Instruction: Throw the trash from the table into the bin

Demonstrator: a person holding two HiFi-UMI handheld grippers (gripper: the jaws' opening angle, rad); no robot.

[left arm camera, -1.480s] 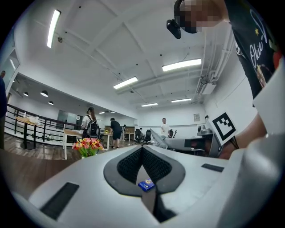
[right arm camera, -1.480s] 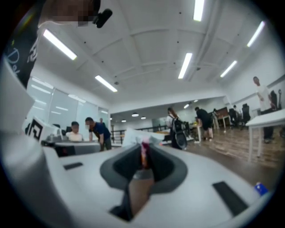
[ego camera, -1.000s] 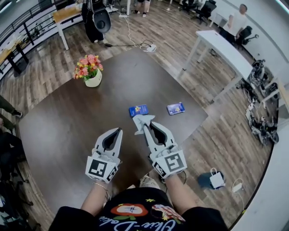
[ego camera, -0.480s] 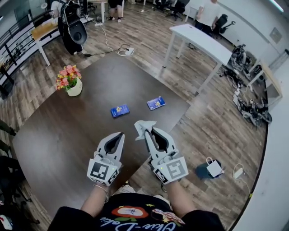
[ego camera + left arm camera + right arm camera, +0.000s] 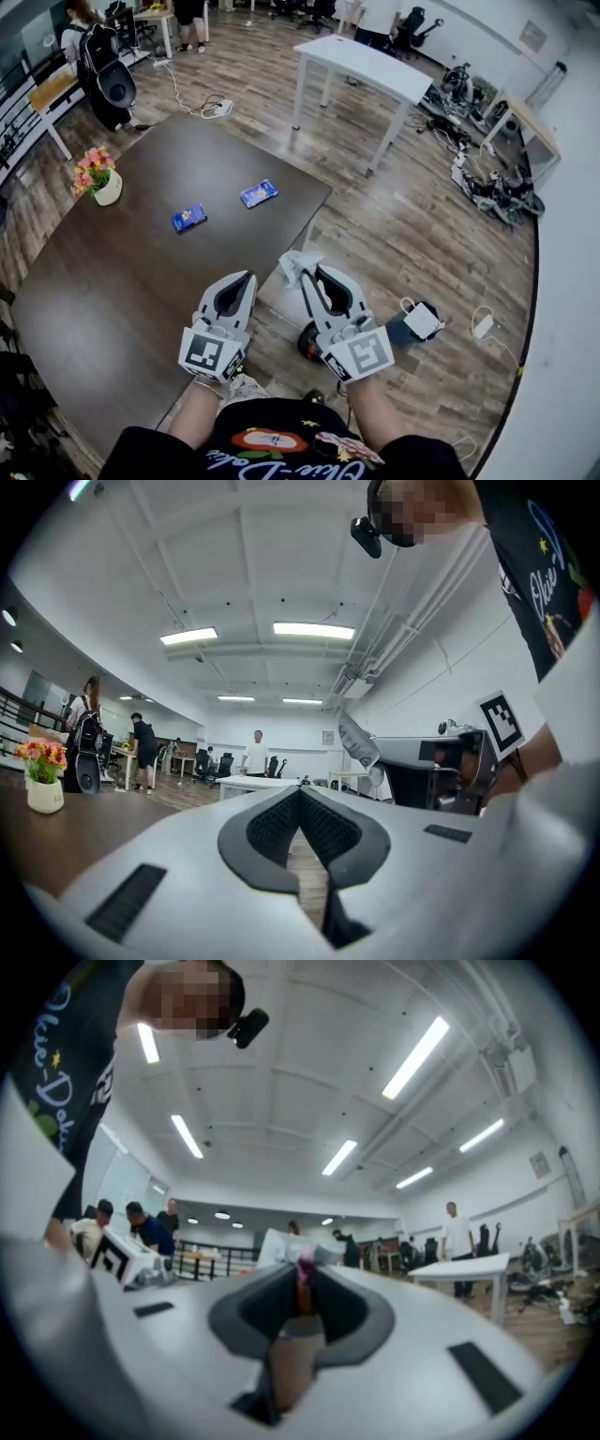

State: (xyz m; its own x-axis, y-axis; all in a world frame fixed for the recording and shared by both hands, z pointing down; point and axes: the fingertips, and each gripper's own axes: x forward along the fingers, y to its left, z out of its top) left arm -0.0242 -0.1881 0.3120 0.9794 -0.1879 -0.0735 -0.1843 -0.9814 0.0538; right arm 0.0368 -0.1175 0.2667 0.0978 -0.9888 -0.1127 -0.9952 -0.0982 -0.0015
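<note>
Trash for this trip is a crumpled white wrapper (image 5: 298,265), pinched at the very tips of the right gripper (image 5: 305,275), whose jaws are clenched on it so that most of the paper sticks out past them, ready to drop as soon as the grip is let go. The gripper is held roughly level, out beyond the near corner of the dark table (image 5: 112,281) and over the wooden floor, which suggests the wrapper is being carried off towards a bin. The left gripper (image 5: 249,277) rides alongside over the table's edge; its own view shows the jaws closed together with nothing between them, so it seems only to be keeping pace. Two blue packets (image 5: 188,217) lie flat on the table, well apart from both grippers and near a pot of flowers (image 5: 97,175), so more trash probably remains to be fetched. On the floor to the right sits a small dark container (image 5: 401,330) with something white on it; it may be the bin, though that cannot be told for certain
</note>
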